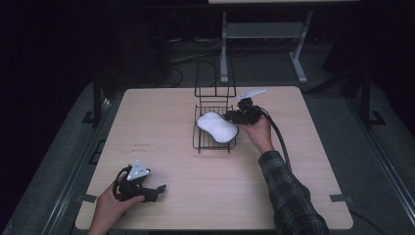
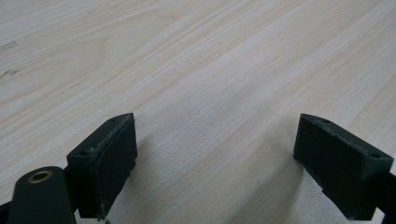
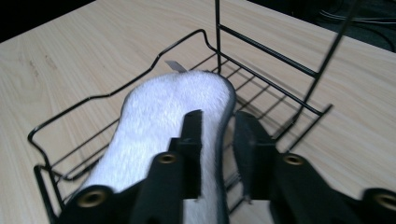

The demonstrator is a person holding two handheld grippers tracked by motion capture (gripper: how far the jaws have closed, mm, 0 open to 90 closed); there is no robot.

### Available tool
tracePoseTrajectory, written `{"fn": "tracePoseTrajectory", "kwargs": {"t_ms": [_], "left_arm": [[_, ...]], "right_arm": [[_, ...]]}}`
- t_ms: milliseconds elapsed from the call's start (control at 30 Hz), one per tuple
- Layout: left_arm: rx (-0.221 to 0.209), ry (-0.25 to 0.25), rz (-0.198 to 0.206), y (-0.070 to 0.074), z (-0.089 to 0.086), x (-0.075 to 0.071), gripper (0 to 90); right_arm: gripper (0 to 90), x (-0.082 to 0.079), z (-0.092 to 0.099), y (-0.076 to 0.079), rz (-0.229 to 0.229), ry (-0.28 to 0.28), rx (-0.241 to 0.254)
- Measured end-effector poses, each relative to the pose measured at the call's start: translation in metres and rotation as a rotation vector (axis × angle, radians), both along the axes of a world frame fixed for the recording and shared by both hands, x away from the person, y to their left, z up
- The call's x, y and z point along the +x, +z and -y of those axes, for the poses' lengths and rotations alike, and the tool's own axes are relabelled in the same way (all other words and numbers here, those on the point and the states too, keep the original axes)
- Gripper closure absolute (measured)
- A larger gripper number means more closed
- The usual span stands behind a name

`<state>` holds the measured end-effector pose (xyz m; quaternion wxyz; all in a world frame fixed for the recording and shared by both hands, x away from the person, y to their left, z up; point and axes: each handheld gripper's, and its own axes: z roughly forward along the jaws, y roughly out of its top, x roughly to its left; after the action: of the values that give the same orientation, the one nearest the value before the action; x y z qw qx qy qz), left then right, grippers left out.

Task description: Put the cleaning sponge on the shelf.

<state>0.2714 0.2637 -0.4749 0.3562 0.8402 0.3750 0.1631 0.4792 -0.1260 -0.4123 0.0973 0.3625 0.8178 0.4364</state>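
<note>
The left hand-held gripper (image 1: 157, 190) lies low at the near left of the worktop (image 1: 161, 112), held in the person's left hand (image 1: 110, 205). In the left gripper view its two black jaws are spread wide with bare pale wood between them, holding nothing.

Toward the middle stands a black wire rack (image 1: 197, 139) with a tall upright back frame (image 1: 215, 78). A white fluffy pad with a grey edge (image 1: 218, 126) lies in the rack's low tray, slanting across it.

The right hand-held gripper (image 1: 230, 115) reaches the rack from its right side, held in the right hand (image 1: 257, 131) with a plaid sleeve (image 1: 288, 196) behind. In the right gripper view its jaws stand close together, pinching the grey rim of the pad (image 3: 159, 121) between them: one jaw on the fluffy top, the other outside the edge, over the tray wires.
</note>
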Motion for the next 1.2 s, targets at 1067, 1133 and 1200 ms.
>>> {"fn": "tracePoseTrajectory", "kwargs": {"t_ms": [1067, 1133, 1200], "left_arm": [[-0.002, 0.000, 0.000, 0.000, 0.000, 0.000, 12.5], [-0.001, 0.000, 0.000, 0.000, 0.000, 0.000, 12.5], [-0.001, 0.000, 0.000, 0.000, 0.000, 0.000, 12.4]], "right_arm": [[87.9, -0.043, -0.001, -0.015, -0.004, 0.121, -0.086], [87.9, -0.045, -0.002, -0.015, -0.007, 0.127, -0.085], [87.9, -0.048, -0.007, -0.015, -0.004, 0.145, -0.089]]}}
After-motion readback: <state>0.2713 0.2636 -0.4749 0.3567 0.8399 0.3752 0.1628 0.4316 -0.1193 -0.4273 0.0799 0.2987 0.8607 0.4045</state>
